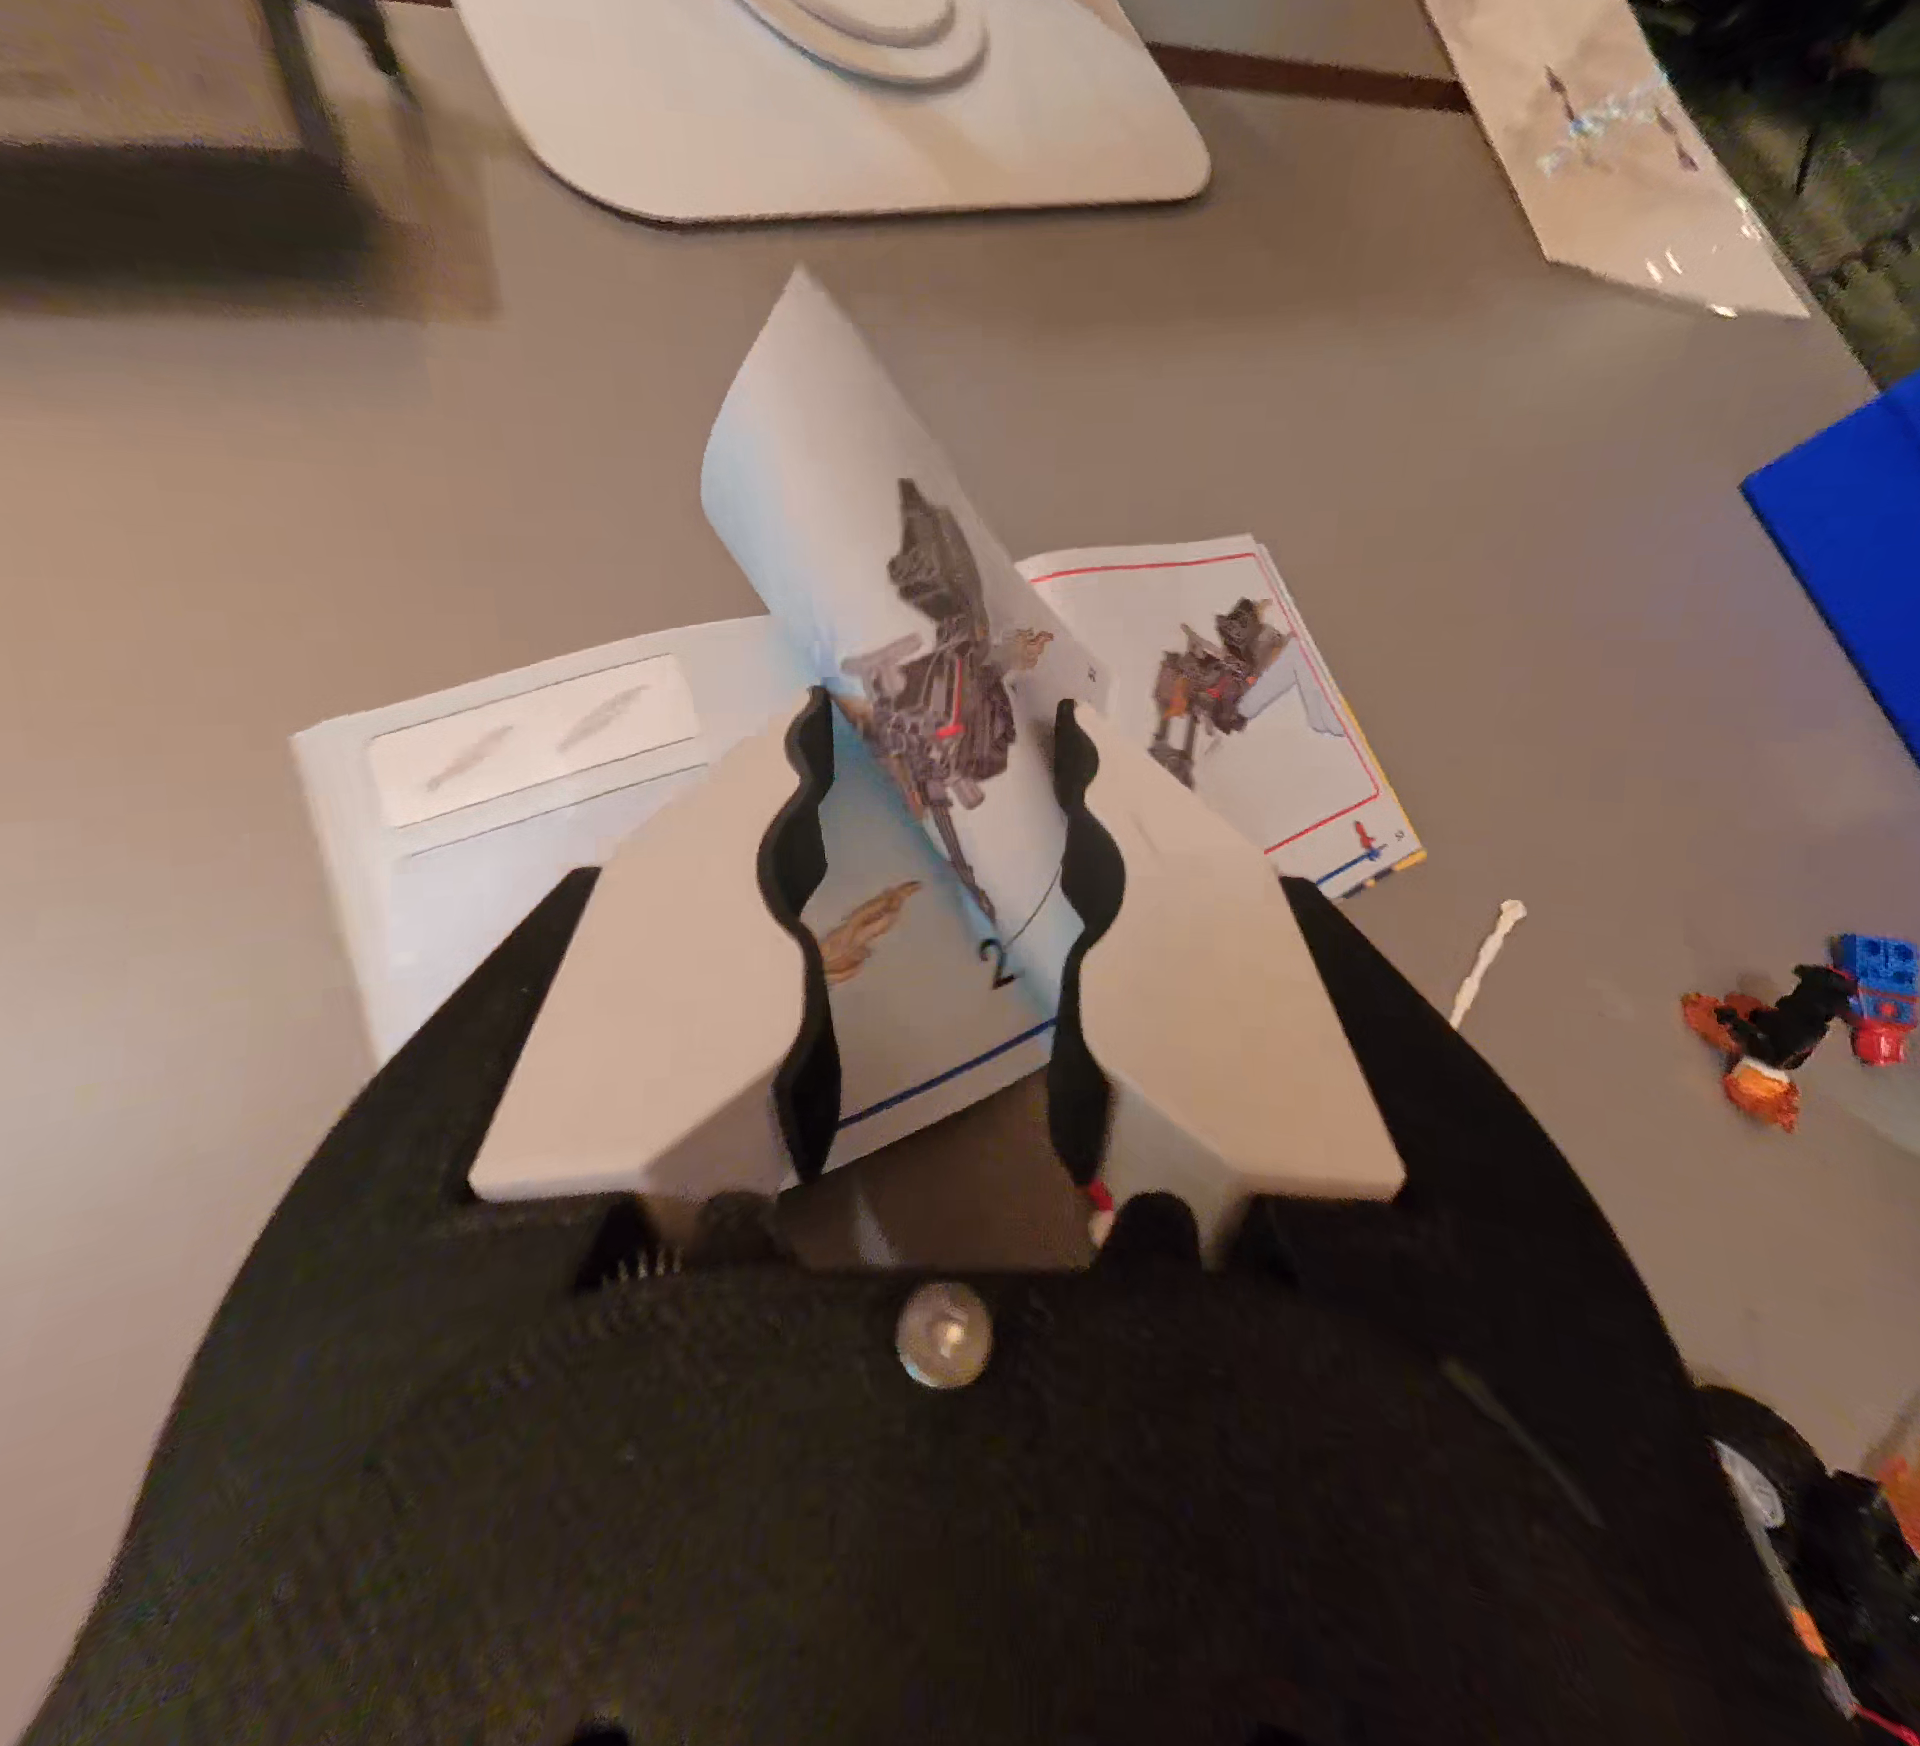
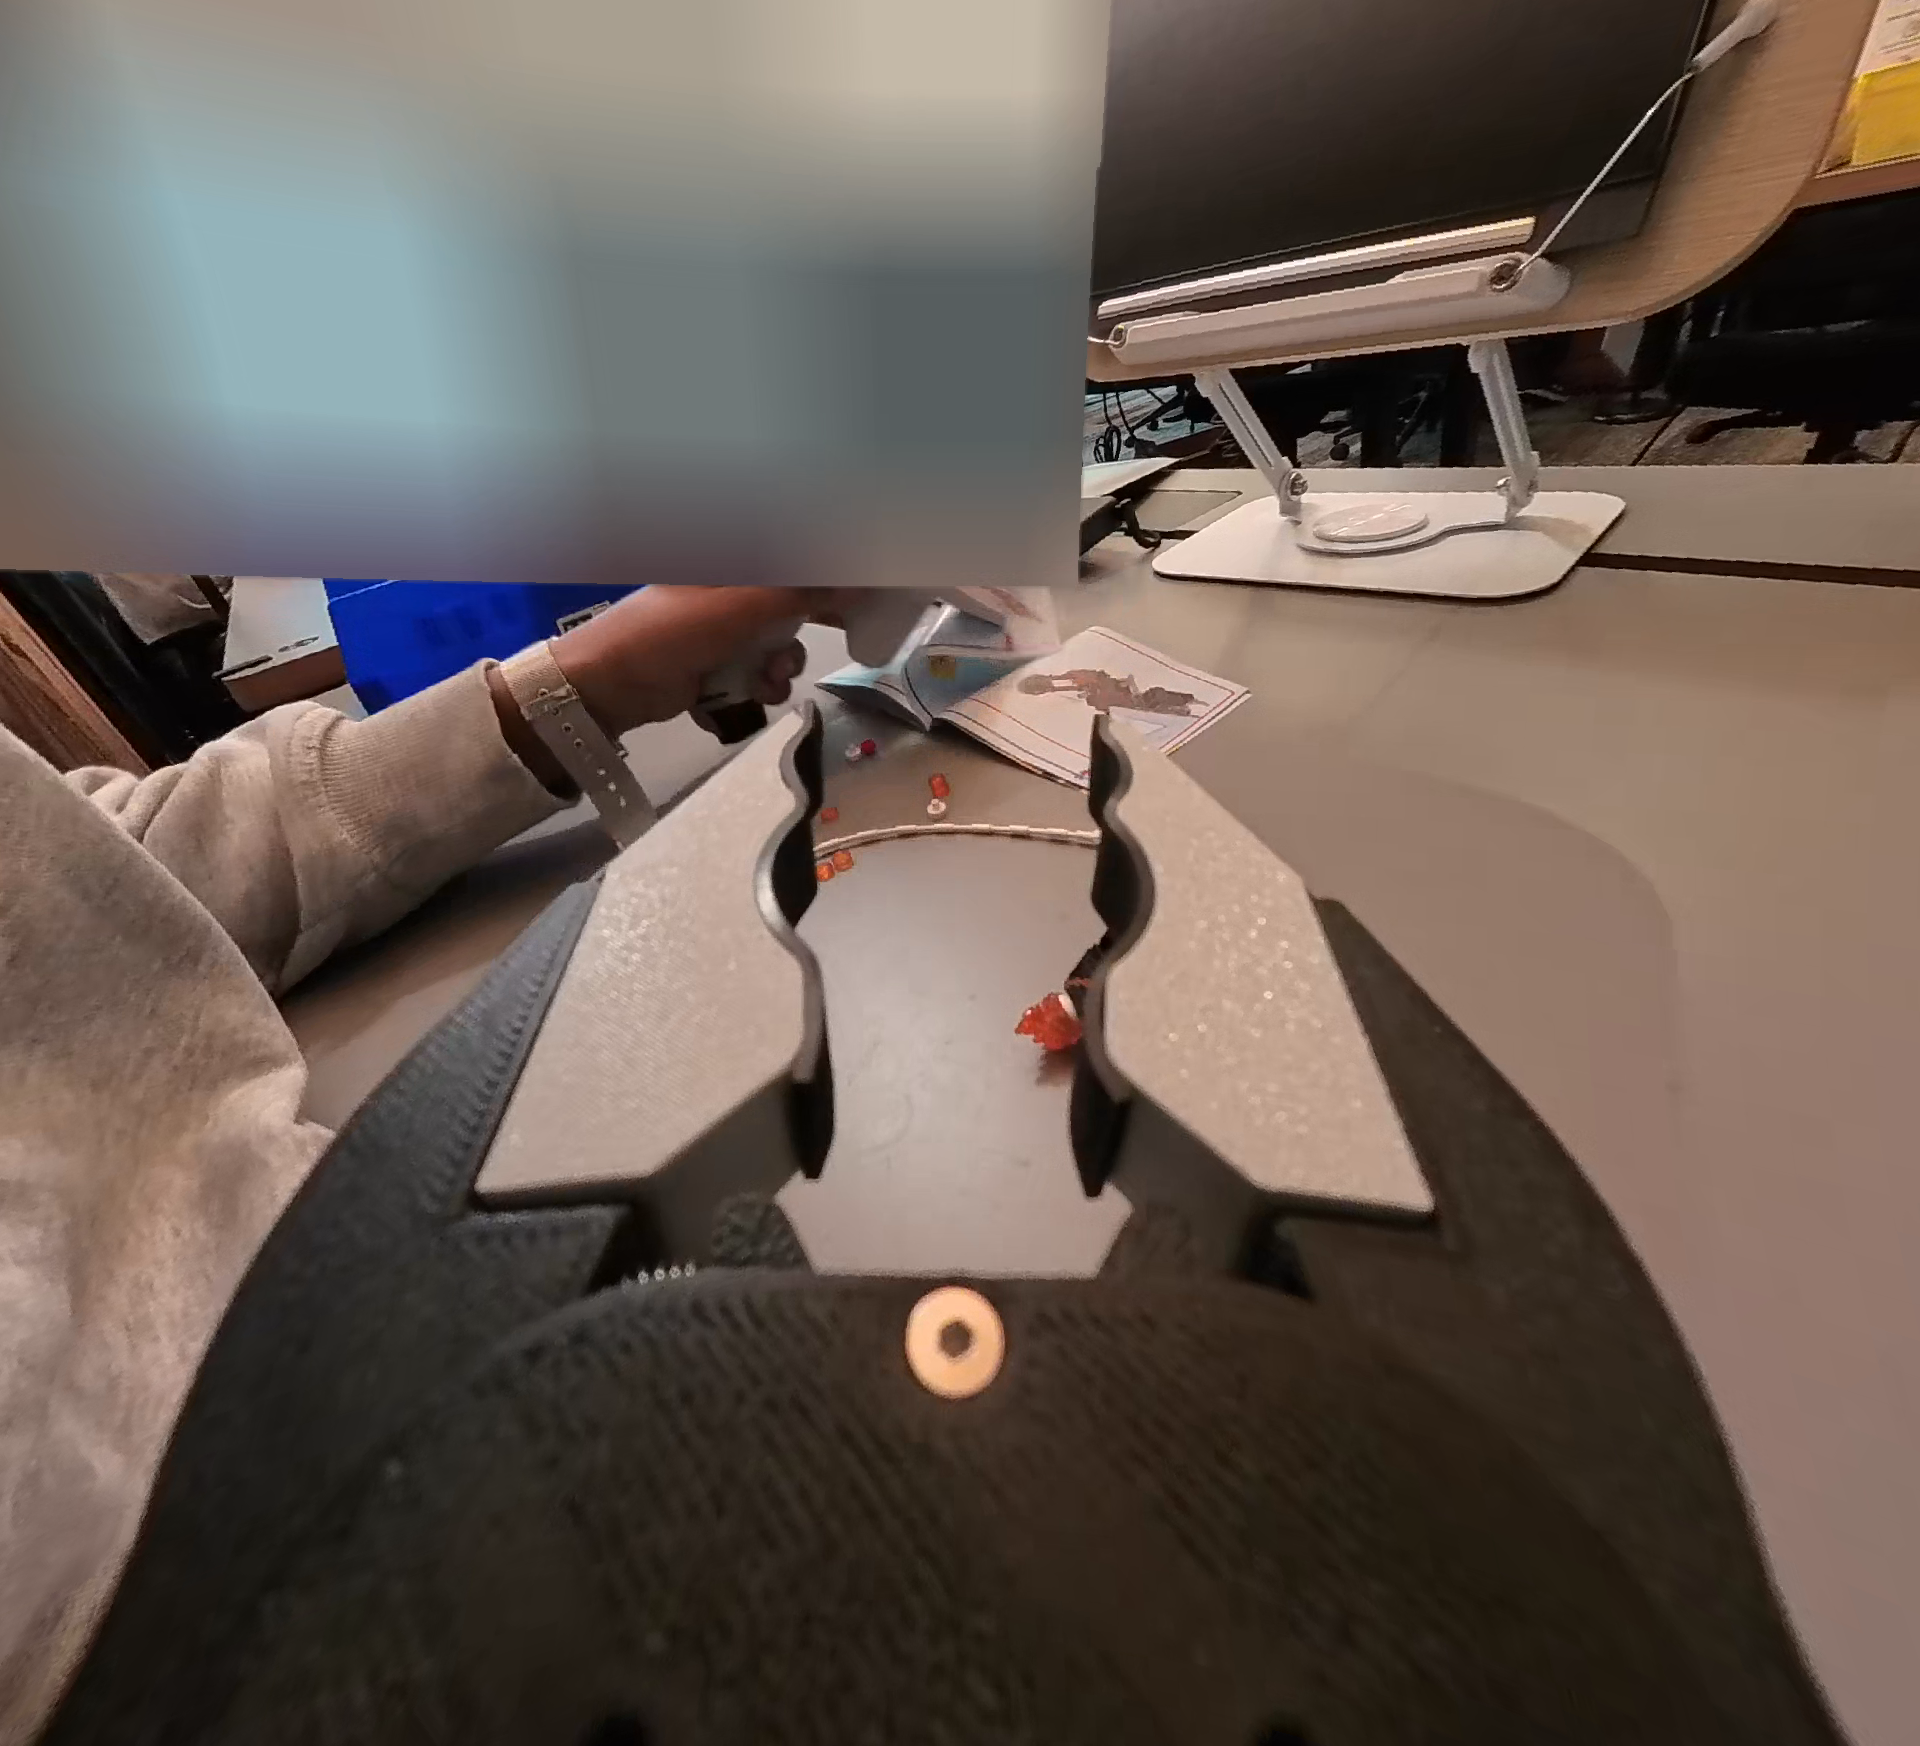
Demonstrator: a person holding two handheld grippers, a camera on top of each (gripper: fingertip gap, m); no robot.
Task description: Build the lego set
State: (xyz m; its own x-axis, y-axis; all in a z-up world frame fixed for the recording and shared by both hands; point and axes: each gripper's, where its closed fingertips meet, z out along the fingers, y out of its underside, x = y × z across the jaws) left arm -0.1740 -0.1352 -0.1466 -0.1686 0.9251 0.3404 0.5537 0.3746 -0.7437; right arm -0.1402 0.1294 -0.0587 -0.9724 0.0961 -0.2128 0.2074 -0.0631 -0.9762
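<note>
Plainly, the instruction booklet (image 1: 540, 823) is the fixed mark on the grey worktop (image 1: 1455, 470), lying open and flat. In the left wrist view, the left tongs (image 1: 940, 720) hang just over its middle with the jaws apart; one loose page (image 1: 862, 553) stands curled up between them, and whether either finger presses it cannot be told. Beyond the booklet sits the white base of a monitor stand (image 1: 644, 86), and farther right of that a shiny plastic sheet (image 1: 1558, 86) lies at the worktop's edge. To the booklet's right, near its corner, lies a thin white stick-like piece (image 1: 1486, 958); farther right is a small partly built model (image 1: 1808, 1021) in black, orange, red and blue, and beyond it a blue box (image 1: 1860, 533).

The right wrist view gives what the first cannot. Left of the booklet (image 2: 1091, 709) is a person's arm in a pale knitted sleeve (image 2: 260, 823), with a strapped wrist, the hand (image 2: 665, 668) gripping the handle of the left tool above the pages. Nearer than the booklet, tiny orange and red pieces (image 2: 935, 787) lie scattered along a raised curved edge. The right tongs (image 2: 951, 735) are open and empty, well apart from the booklet, and an orange piece (image 2: 1049, 1026) lies on the worktop just beside the right finger. Right of the booklet rises a dark monitor (image 2: 1403, 34) on its stand.
</note>
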